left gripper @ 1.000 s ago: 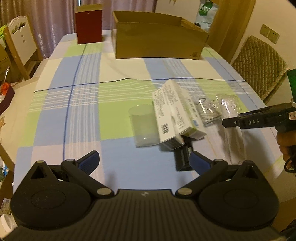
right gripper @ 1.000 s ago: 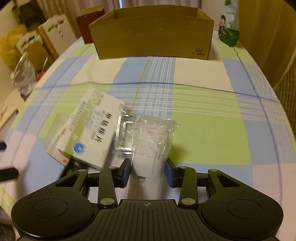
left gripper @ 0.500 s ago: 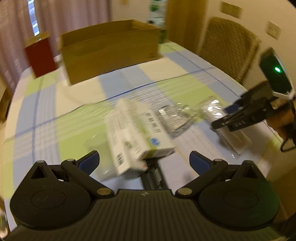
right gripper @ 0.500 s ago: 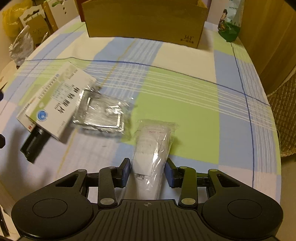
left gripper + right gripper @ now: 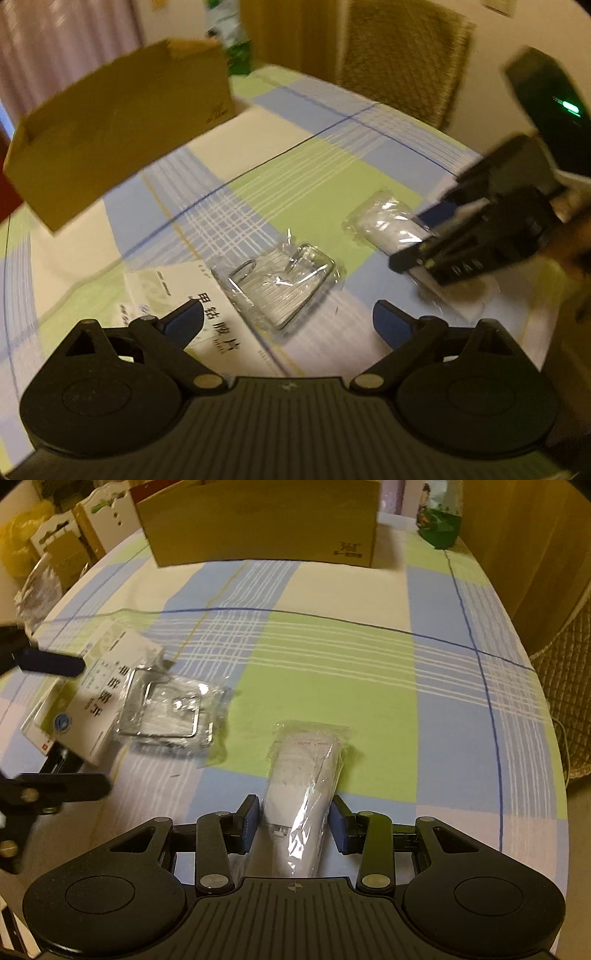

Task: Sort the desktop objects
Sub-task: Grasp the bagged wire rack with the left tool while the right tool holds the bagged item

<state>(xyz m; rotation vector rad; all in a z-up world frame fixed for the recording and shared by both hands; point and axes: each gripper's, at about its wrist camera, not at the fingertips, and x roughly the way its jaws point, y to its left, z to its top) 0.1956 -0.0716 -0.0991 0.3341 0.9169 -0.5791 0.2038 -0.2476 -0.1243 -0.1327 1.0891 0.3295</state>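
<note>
Desktop objects lie spread on the checked tablecloth (image 5: 332, 686), and I hold one gripper in each hand low over its near edge. My right gripper (image 5: 294, 823) points toward twelve o'clock, level with the cloth, its blue pads close on either side of the white plastic-wrapped packet (image 5: 306, 775); whether they actually press it I cannot tell (the wrap hides the contact). My left gripper (image 5: 288, 319) sits tilted, fingers wide apart and holding nothing, above the white medicine box (image 5: 207, 325) and the clear packet with a metal frame (image 5: 280, 284). From the right view those two lie at about ten o'clock, touching each other. At twelve o'clock, well apart, stands the cardboard box (image 5: 262, 520).
</note>
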